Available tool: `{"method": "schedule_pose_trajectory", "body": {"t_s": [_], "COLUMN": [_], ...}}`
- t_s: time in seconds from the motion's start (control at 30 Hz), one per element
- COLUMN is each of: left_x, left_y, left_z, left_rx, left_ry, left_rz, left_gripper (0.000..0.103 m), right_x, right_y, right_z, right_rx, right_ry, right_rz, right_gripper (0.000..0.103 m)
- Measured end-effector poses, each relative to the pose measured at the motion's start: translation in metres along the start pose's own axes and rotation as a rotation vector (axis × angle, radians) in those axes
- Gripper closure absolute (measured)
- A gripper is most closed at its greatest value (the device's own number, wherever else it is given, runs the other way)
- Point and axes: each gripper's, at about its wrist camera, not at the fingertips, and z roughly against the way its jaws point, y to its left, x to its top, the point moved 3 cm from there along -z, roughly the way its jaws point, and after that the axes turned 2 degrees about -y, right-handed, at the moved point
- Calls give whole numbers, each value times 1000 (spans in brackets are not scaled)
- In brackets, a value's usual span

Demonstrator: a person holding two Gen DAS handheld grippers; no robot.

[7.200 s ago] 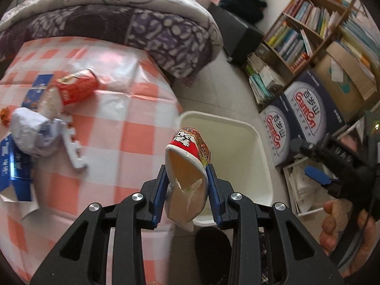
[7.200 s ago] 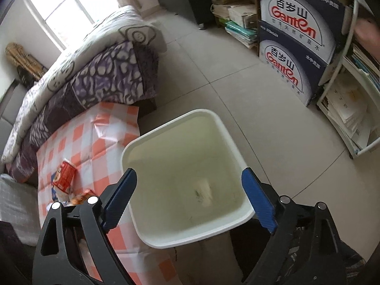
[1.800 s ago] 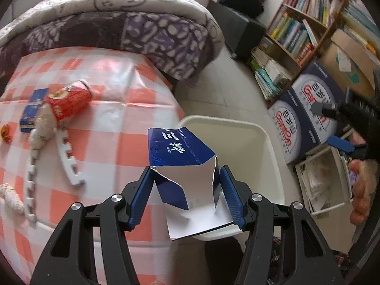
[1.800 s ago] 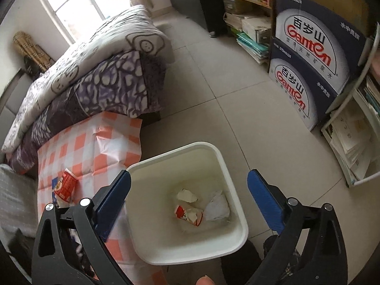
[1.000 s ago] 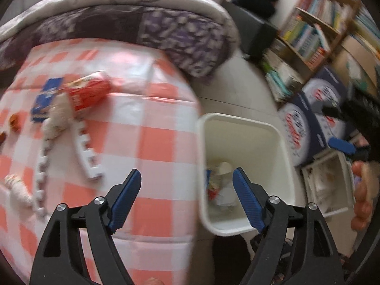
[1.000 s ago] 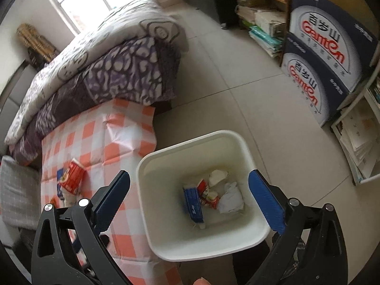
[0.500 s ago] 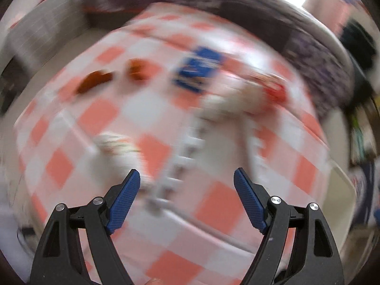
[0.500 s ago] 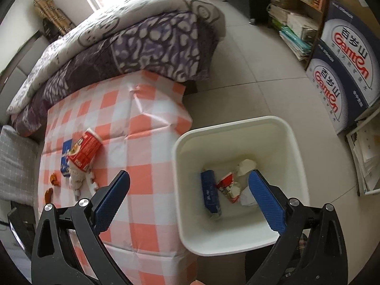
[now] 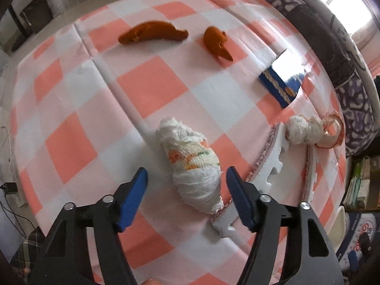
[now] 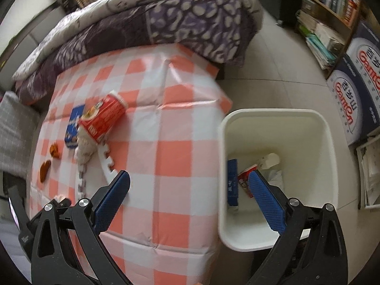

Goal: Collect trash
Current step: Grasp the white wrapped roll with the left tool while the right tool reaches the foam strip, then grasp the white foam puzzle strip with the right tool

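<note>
My left gripper [image 9: 187, 190] is open, its blue pads on either side of a crumpled white tissue wad [image 9: 192, 166] with coloured print, lying on the orange-checked tablecloth [image 9: 147, 90]. Two orange peels [image 9: 152, 34] and a blue box [image 9: 280, 78] lie beyond; another white wad [image 9: 301, 133] sits by a red cup. My right gripper [image 10: 188, 194] is open and empty above the table edge beside the white bin [image 10: 330, 156]. The bin holds a blue carton [image 10: 232, 180] and other scraps. A red cup [image 10: 103, 118] lies on the cloth.
White foam puzzle strips [image 9: 273, 166] lie right of the tissue wad and show in the right wrist view [image 10: 108, 159]. A purple quilted bed [image 10: 166, 21] borders the table. Bookshelves [image 10: 327, 14] and printed cartons [image 10: 351, 95] stand beyond the bin.
The blue carton left my left gripper and now lies in the bin. The left gripper swung back over the table and dropped around the tissue wad. The right gripper shifted towards the table.
</note>
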Motion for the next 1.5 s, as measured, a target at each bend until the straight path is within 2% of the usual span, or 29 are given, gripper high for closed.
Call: {"method": "schedule_pose_trajectory", "body": {"t_s": [0.03,0.1,0.13,0.17,0.27,0.37,0.53,0.67,0.77,0.83,0.9,0.93,0.97,1.0,1.03,1.23,1.5], "left_x": [2,3,2,2,2,5,15,22,28,29,28,29,29,29,29,31,30], "left_y": [0,-2,-3,-3,0,7,6,7,14,16,20,22,25,26,28,32,28], "left_z": [-1,1,1,1,4,14,50,75,82,85,86,85,87,87,87,87,100], "left_rx": [-4,-24,-34,-36,-26,-14,-53,-100,-103,-105,-106,-106,-104,-102,-99,-95,-106], "left_ry": [-6,-13,-12,-8,-10,-22,-110,-157,-171,-170,-169,-171,-172,-174,-175,-176,-227], "left_rz": [-8,-45,-67,-87,-129,-130,-151,-154,-154,-152,-147,-145,-144,-143,-141,-129,-131], "left_gripper": [39,51,63,65,66,66,66,66,66,66,66,66,66,66,66,66,66], "right_x": [-1,-4,-6,-7,-11,-16,-30,-34,-37,-40,-42,-42,-42,-42,-42,-38,-19], "right_y": [5,17,24,29,47,71,108,126,134,136,138,138,139,141,143,151,153], "right_z": [-3,-7,-10,-12,-19,-29,-50,-66,-81,-89,-98,-99,-99,-98,-97,-81,-29], "right_rx": [0,-7,-11,-12,-10,-10,-10,-20,-26,-22,-17,-18,-19,-17,-11,52,159], "right_ry": [4,7,5,1,-1,1,27,39,66,87,116,109,95,87,86,62,-69], "right_rz": [14,51,71,88,143,216,329,367,375,372,360,352,348,347,347,340,322], "right_gripper": [7,7,7,7,7,7,7,9,16,25,41,42,54,70,80,80,80]}}
